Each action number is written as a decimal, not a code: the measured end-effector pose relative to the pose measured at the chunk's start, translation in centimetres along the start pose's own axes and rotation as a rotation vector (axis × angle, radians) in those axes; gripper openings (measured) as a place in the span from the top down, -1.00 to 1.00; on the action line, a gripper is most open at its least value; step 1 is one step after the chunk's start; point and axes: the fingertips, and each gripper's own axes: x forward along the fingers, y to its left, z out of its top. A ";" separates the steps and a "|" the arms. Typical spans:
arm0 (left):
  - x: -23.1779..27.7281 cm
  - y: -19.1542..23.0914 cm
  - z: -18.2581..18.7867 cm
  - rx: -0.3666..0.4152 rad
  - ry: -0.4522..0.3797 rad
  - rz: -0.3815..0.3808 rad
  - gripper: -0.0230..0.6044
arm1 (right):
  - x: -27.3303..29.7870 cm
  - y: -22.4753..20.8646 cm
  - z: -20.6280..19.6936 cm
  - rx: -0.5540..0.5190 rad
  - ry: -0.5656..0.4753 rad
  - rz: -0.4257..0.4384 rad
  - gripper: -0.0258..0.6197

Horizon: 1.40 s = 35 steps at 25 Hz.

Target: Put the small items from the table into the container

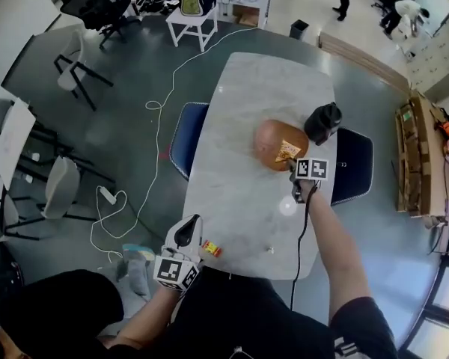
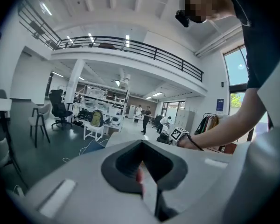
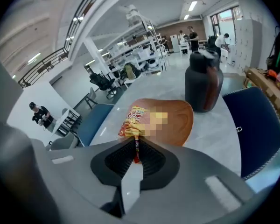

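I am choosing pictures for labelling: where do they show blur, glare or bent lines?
Head view: sharp, but straight edges bow outward, and a glare spot sits on the table. Left gripper view: the room is sharp, the left gripper close up is soft. Right gripper view: dark rounded corners; a mosaic patch covers part of the snack packet held by the right gripper.

Long pale marble-patterned table (image 1: 247, 103) with rounded corners. At the far right end stand a brown rounded container (image 1: 268, 142) and, just beyond it, a black jug (image 1: 323, 122), the two close together. At the near edge lie a small red-and-yellow item (image 1: 212, 249) and, well apart to its right, a tiny pale item (image 1: 269, 250).
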 end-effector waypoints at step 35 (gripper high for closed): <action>0.5 -1.7 4.4 0.019 -0.074 -0.085 0.91 | -20.9 14.7 5.2 -0.048 -0.495 0.299 0.46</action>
